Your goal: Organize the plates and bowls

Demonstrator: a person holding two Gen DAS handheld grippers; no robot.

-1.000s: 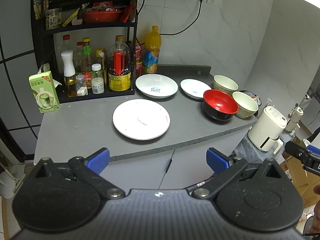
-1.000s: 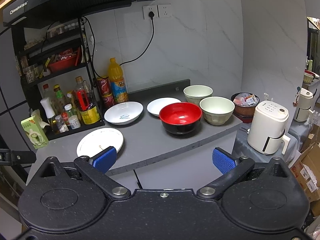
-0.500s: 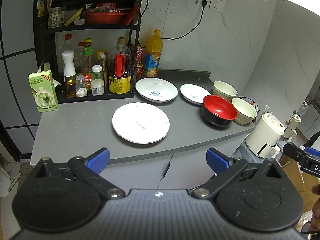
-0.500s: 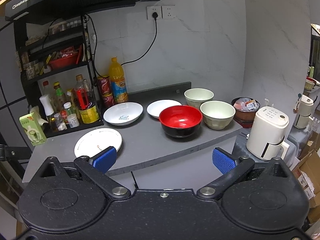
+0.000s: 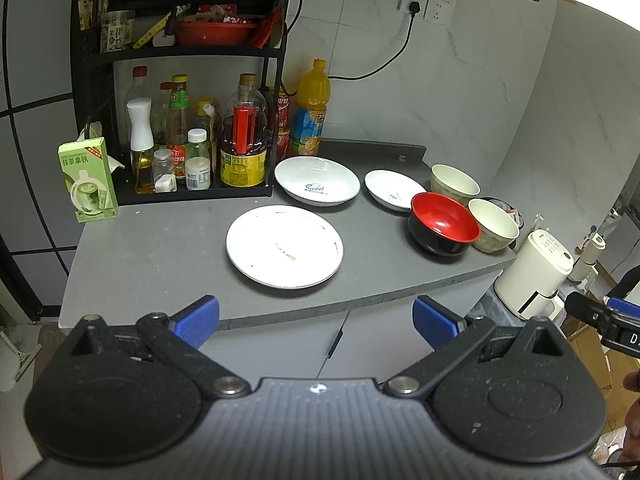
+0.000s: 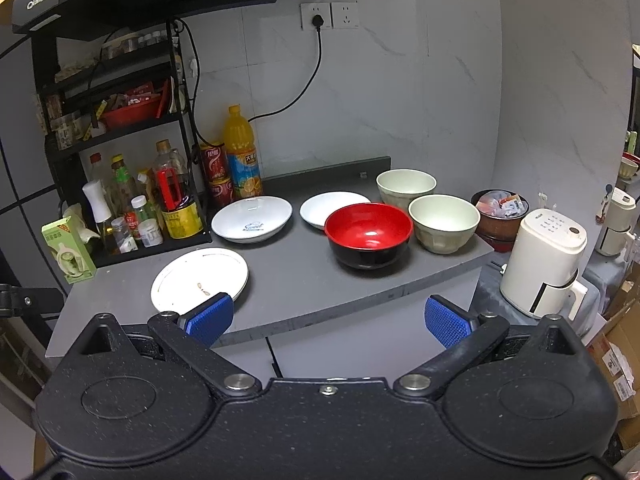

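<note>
On the grey counter (image 5: 160,252) lie a flat white plate (image 5: 285,246), a deep white plate marked "Sweet" (image 5: 317,181) and a small white dish (image 5: 394,195). A red-and-black bowl (image 5: 443,229) and two cream bowls (image 5: 493,225) (image 5: 454,182) stand at the right end. The right wrist view shows the same flat plate (image 6: 199,279), deep plate (image 6: 252,219), small dish (image 6: 333,209), red bowl (image 6: 368,235) and cream bowls (image 6: 443,223) (image 6: 405,187). My left gripper (image 5: 316,321) and right gripper (image 6: 327,319) both hang open and empty, short of the counter's front edge.
A black rack of bottles (image 5: 192,136) and a green carton (image 5: 88,180) fill the counter's back left; an orange juice bottle (image 5: 310,110) stands by the wall. A dark bowl of packets (image 6: 500,212) and a white appliance (image 6: 544,264) sit right of the counter. Cabinet doors (image 5: 280,344) lie below.
Both cameras have pulled back and risen slightly, so the counter looks a little farther off. Nothing on the counter has moved and both grippers stay open.
</note>
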